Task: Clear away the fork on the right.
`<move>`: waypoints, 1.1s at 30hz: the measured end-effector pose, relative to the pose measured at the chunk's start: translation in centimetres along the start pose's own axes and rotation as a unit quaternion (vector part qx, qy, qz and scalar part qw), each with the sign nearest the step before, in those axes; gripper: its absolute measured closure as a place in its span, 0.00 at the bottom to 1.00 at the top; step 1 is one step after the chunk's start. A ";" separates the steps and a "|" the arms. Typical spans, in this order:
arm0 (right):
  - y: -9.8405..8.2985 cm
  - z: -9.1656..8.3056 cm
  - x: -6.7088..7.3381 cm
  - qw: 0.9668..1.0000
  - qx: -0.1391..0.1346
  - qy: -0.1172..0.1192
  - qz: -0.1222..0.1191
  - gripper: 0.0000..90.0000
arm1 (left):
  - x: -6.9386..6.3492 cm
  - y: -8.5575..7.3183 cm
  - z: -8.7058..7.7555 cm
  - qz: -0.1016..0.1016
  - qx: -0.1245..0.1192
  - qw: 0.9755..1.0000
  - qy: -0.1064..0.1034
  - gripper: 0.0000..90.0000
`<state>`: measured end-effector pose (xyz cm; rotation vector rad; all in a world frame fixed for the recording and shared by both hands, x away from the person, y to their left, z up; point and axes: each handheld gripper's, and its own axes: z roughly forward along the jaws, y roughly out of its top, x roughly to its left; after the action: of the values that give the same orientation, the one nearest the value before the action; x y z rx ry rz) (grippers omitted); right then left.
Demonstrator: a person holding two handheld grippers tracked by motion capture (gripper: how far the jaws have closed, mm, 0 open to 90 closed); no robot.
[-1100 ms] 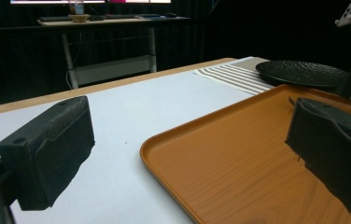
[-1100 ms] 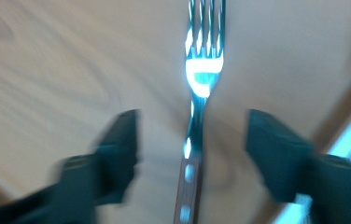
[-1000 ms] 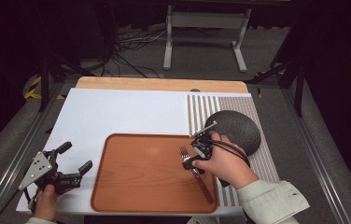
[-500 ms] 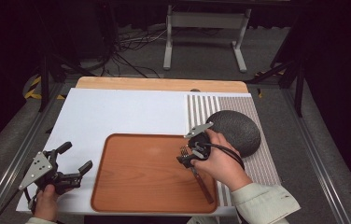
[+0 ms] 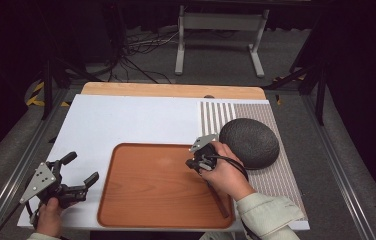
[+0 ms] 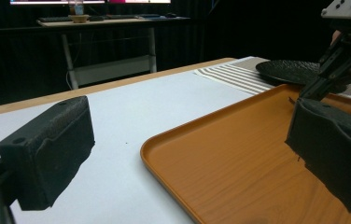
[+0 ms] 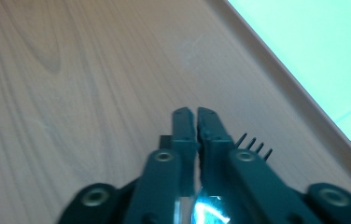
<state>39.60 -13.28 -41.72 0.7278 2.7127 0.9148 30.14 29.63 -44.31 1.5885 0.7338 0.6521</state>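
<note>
white table top point(image 5: 126, 120), striped mat point(image 5: 216, 117), floor cables point(image 5: 136, 50)

**Open white surface at left and rear; right side crowded**

A broad stretch of white tabletop point(image 5: 126, 120) lies bare behind and left of the wooden tray point(image 5: 146, 195). The tray's raised rim borders that space. To the right, a dark domed plate point(image 5: 249, 142) sits on a striped mat point(image 5: 276, 175), just beside the right hand point(image 5: 226, 175), narrowing passage there.
</note>
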 end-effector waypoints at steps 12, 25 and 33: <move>-0.3 1.5 -0.5 1.000 0.021 -0.008 -0.011 1.00 | 0.0 0.0 0.0 0.000 0.000 1.000 -0.001 0.02; -0.8 1.8 -1.2 0.999 0.035 -0.018 -0.002 1.00 | 0.0 0.0 0.0 -0.001 0.000 1.000 0.000 0.02; -1.2 1.4 -1.8 0.999 0.041 -0.034 0.010 1.00 | 0.0 0.0 0.0 -0.001 0.001 1.000 -0.001 0.02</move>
<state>41.13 -14.35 -43.53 0.7888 2.7010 0.7733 30.16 29.66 -44.32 1.5886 0.7350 0.6480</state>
